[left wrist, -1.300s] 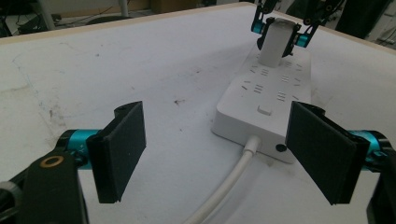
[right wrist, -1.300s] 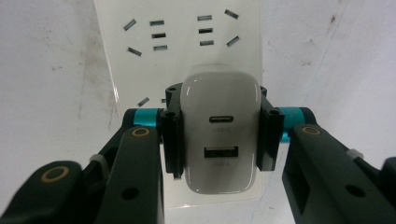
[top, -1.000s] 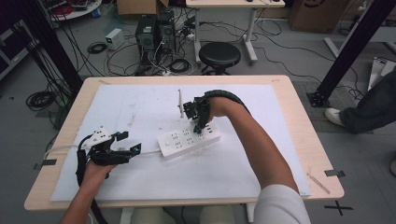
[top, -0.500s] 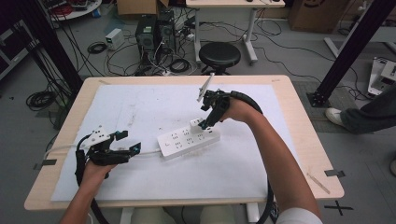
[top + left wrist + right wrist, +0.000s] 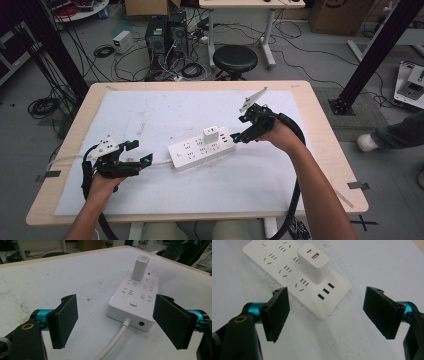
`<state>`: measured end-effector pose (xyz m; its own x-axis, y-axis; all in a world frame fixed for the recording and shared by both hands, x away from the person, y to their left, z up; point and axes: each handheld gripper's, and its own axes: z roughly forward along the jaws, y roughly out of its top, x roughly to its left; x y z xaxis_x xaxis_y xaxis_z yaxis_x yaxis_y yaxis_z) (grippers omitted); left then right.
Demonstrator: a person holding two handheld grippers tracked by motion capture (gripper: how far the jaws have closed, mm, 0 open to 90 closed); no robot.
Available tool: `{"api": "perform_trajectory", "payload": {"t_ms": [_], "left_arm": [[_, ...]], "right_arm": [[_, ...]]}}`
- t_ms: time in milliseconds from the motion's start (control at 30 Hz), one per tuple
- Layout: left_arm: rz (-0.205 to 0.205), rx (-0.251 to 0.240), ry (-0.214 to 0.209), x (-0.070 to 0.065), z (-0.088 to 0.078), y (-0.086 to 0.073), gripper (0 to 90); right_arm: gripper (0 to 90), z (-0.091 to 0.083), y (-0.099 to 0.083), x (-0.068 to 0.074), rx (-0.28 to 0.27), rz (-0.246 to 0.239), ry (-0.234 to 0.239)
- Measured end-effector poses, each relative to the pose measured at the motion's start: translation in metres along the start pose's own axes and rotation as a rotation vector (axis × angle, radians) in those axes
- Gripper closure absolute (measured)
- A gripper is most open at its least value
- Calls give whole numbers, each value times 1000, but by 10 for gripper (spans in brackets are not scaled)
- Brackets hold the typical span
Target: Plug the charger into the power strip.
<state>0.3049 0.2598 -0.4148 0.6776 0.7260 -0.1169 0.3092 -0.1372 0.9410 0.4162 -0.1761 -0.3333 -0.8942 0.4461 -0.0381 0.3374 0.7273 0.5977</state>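
Observation:
A white power strip (image 5: 196,151) lies on the white mat mid-table, with a white USB charger (image 5: 210,134) standing plugged into its right part. Its cable (image 5: 159,163) runs left toward my left gripper (image 5: 139,155), which is open and low over the mat, just short of the strip's cable end (image 5: 135,298). The charger (image 5: 140,268) stands at the far end in the left gripper view. My right gripper (image 5: 238,133) is open, tilted down beside the strip's right end. In the right gripper view the charger (image 5: 313,262) and strip (image 5: 287,267) lie ahead of the open jaws, untouched.
The white mat (image 5: 150,110) covers most of the wooden table (image 5: 320,125). Behind the table, on the floor, are a black stool (image 5: 235,59), computer towers (image 5: 165,31) and loose cables. Another person's leg (image 5: 395,135) is at the right.
My right gripper has pulled back rightward and down from above the strip, its jaws now open. The charger shows standing free in the strip. My left gripper has stayed put.

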Motion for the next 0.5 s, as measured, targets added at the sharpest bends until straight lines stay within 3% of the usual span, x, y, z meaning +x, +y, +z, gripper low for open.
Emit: {"api": "perform_trajectory", "payload": {"t_ms": [300,500], "left_arm": [[3,-5,-4,-2,-2,1,203],[5,-9,1,-3,-4,0,203]], "right_arm": [[220,-23,-39,13,-89,124,-63],[220,-31,-58,19,-118,149,-108]]}}
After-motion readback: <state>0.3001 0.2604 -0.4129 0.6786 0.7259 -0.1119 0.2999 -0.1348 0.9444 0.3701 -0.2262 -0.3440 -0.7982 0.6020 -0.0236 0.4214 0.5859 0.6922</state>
